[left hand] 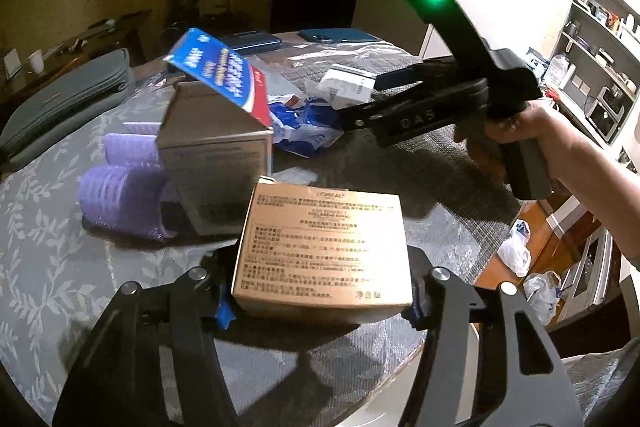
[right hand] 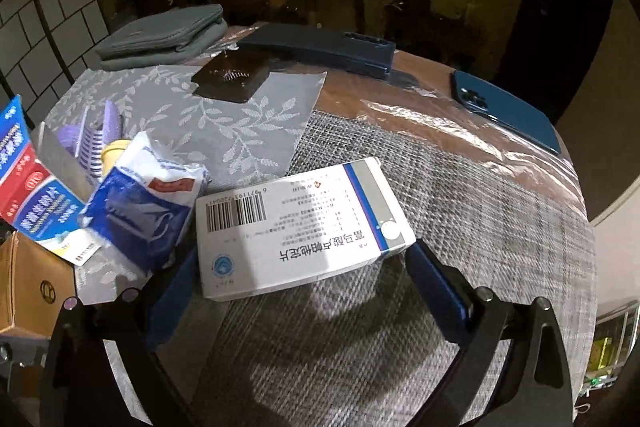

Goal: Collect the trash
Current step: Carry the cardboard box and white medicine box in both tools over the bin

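My left gripper (left hand: 320,301) is shut on a tan L'Oreal carton (left hand: 324,247) and holds it just above the table's near edge. My right gripper (right hand: 304,267) is shut on a white medicine box (right hand: 296,227) with a barcode, over the woven placemat (right hand: 460,211). That gripper also shows in the left wrist view (left hand: 360,95), holding the white box (left hand: 346,87). An open grey box (left hand: 216,151) with a blue and red flap, and a crumpled blue and white wrapper (left hand: 304,127) that also shows in the right wrist view (right hand: 140,211), lie between the two grippers.
Purple hair rollers (left hand: 120,195) lie left of the grey box. A grey pouch (right hand: 160,39), a dark brush (right hand: 232,79), a dark blue case (right hand: 320,51) and a blue phone (right hand: 508,115) sit at the far side. Plastic bags (left hand: 520,251) lie on the floor at right.
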Motion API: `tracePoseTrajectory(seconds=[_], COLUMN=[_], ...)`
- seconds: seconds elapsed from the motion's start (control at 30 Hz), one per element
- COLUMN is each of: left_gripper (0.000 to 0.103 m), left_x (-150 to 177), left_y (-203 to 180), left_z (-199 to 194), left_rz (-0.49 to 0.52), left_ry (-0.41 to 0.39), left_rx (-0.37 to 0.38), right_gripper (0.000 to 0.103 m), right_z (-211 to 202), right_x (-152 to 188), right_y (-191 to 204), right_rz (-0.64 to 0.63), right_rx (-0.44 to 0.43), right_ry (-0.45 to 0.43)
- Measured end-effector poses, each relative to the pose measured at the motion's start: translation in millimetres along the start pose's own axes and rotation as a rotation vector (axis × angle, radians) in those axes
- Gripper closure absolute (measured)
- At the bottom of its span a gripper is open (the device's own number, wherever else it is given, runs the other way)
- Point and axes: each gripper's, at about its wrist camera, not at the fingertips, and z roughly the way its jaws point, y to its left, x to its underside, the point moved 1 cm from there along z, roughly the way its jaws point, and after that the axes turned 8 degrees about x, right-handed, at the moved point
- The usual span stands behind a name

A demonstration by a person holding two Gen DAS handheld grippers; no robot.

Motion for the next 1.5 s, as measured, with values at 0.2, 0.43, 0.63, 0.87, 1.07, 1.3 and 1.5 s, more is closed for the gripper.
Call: tracePoseTrajectory(seconds=[0.2,0.43,0.63,0.87,1.07,1.3,1.5], left_gripper=[0.043,0.043,0.043,0.042,0.043,0.043,0.043], left_x=[-0.9,0.6,4.3,11.2,14.9,18.0,24.5], left_y=[1.8,3.3,5.3,3.6,2.3,0.3,-5.2], left_z=[-8.2,-12.7,-17.2,-23.2,-34.3,-48.8,-59.0], left_rz=[-0.033,-0.059,-0.081,-0.108,-0.114,-0.115,-0.106], left_ry=[-0.019,-0.012,-0.01,-0.009,-0.021,-0.038,-0.039], left_rx=[-0.008,-0.039,-0.073,-0.098,-0.114,-0.12,-0.114], right_gripper=[0.005,0.005,0.005,0.005,0.005,0.005,0.005], right_z=[-18.4,-39.3,-55.4,-74.2,-90.8,-116.1,-131.0], right_x=[10.6,30.7,47.6,64.8,74.7,80.1,87.8], right_y=[-8.3,-8.8,-3.2,9.2,18.5,28.3,38.3], right_rz=[0.073,0.121,0.147,0.162,0.174,0.166,0.146], right_rx=[-0.003,-0.012,-0.023,-0.051,-0.076,-0.103,-0.126], right_ry=[-0.016,-0.016,-0.018,-0.025,-0.037,-0.068,-0.082])
